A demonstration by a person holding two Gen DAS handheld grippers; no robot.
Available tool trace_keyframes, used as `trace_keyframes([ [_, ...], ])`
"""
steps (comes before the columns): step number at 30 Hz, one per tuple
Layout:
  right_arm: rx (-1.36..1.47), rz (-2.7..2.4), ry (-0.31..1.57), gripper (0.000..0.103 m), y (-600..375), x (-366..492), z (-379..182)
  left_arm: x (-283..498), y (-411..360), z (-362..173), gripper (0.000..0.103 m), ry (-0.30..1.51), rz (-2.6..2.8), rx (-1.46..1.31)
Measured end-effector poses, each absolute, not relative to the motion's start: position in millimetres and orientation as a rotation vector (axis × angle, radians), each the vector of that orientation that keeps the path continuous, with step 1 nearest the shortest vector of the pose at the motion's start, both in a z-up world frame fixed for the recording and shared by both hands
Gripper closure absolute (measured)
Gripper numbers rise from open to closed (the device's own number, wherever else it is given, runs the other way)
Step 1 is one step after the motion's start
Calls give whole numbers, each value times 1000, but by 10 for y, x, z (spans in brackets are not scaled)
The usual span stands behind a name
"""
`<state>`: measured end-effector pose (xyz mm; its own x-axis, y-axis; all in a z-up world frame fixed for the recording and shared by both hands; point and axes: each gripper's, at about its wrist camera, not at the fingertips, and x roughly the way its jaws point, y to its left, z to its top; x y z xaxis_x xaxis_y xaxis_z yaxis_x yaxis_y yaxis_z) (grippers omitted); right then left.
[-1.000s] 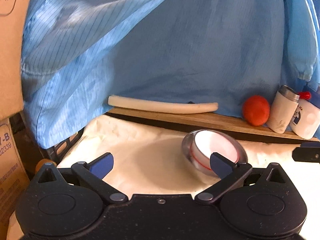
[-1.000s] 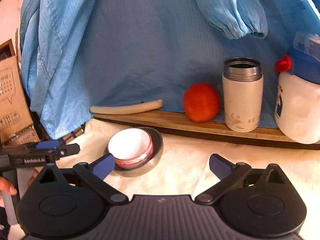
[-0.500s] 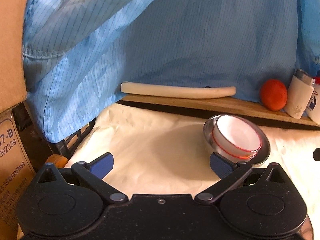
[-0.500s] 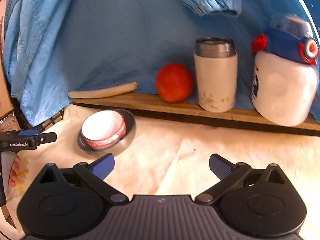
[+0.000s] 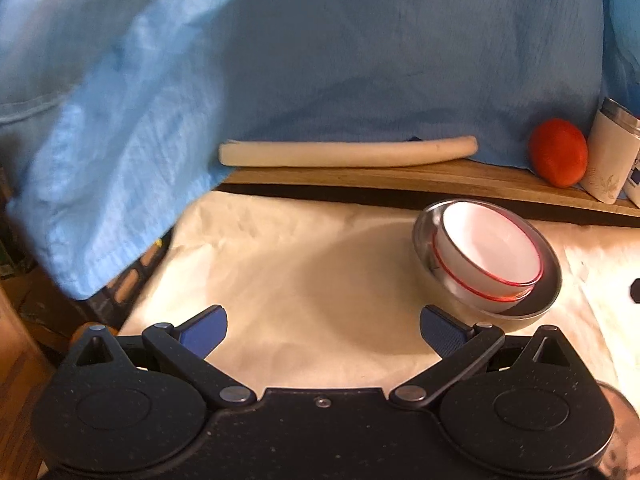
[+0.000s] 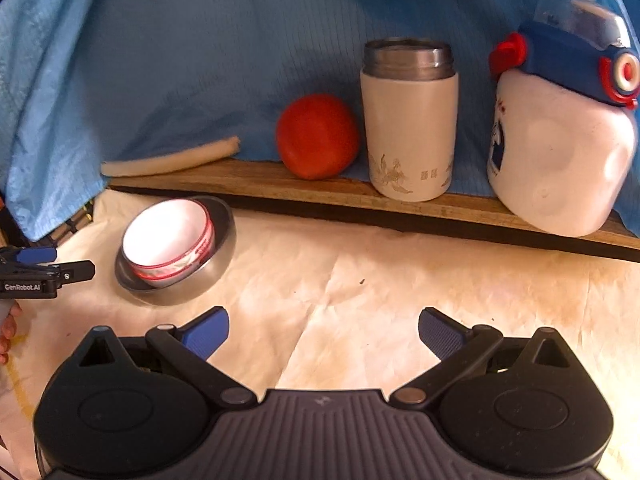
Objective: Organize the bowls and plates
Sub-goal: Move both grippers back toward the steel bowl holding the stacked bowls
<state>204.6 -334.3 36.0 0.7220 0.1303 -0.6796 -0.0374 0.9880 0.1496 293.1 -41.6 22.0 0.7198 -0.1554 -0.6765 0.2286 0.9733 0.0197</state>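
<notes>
Both grippers drawn back from bowl [image 5: 490, 254] nested in steel dish [image 5: 536, 304], left gripper [image 5: 323, 330] and right gripper [image 6: 324, 330] jaws apart, jug [image 6: 560, 152] whole only in right view.

We count 2 bowls: 1 white bowl [image 6: 166, 240] with red stripes nested inside 1 metal bowl [image 6: 218, 256]. We see 1 tomato [image 6: 317, 136], 1 cream flask [image 6: 409, 120], 1 white bottle [image 6: 560, 160] with a blue cap, and 1 pale foam roll [image 5: 348, 152] on 1 wooden shelf [image 6: 280, 180]. We also count 2 grippers, the left gripper [image 5: 323, 330] and the right gripper [image 6: 324, 330].
</notes>
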Motion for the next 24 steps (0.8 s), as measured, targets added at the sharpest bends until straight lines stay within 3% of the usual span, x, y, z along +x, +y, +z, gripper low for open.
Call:
trace_keyframes([
  [10, 169, 83, 839, 0, -3148, 2480, 553, 3276, -540, 161, 1, 900, -177, 5],
  [24, 215, 102, 907, 0, -3056, 2833, 549, 3469, -403, 242, 1, 945, -207, -184],
])
